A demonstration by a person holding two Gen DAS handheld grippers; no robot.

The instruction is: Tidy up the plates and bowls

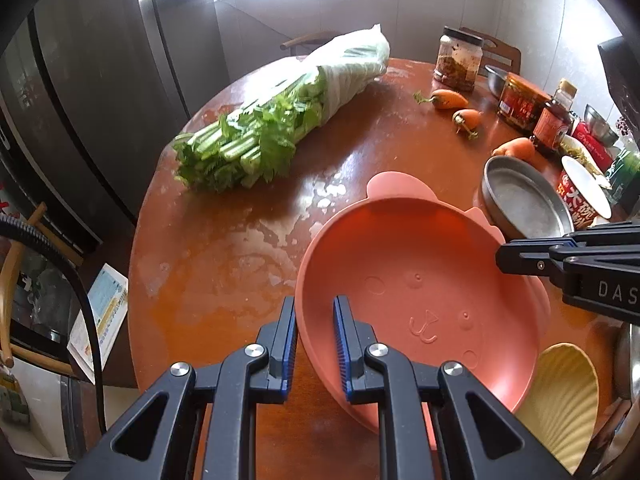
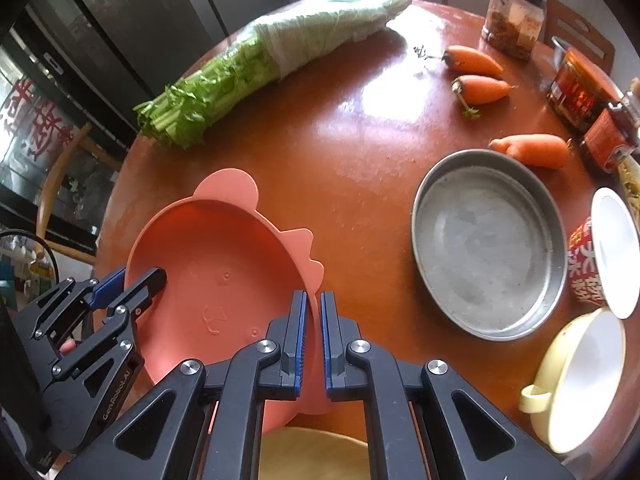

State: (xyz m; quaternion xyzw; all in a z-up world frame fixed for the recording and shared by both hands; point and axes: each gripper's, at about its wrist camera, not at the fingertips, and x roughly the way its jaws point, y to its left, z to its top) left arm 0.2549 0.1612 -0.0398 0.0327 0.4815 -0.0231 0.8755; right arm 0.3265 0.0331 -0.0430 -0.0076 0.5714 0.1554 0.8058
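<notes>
We have both tongs clamped on the pink plate [image 1: 420, 280]: our left gripper [image 1: 315, 344] pinches its near-left rim, one finger inside the dish and one outside, and our right gripper [image 2: 314, 340] is closed tight on the scalloped rim at the opposite side. The plate hangs tilted between the two, its rounded ear pointing away from us over the round wooden table [image 1: 224, 256].

Just beyond and to the right of our right tongs lies a grey metal pan [image 2: 486, 244], flat on the table and close to the plate's scalloped edge. A carrot [image 2: 532, 150] touches or nearly touches the pan's far rim, and two more carrots [image 2: 476, 76] lie further off. Right of the pan stands a red-printed paper cup [image 2: 600, 256], and nearer to us a cream bowl with a handle [image 2: 580, 380]. Directly beneath the plate, at the foot of both grippers, a pale yellow ribbed dish [image 1: 564, 400] shows.

Far ahead and to the left of our left tongs a wrapped bundle of celery [image 1: 280, 116] lies across the table, well apart from the plate. Along the far right edge stand jars and bottles [image 1: 524, 100].
</notes>
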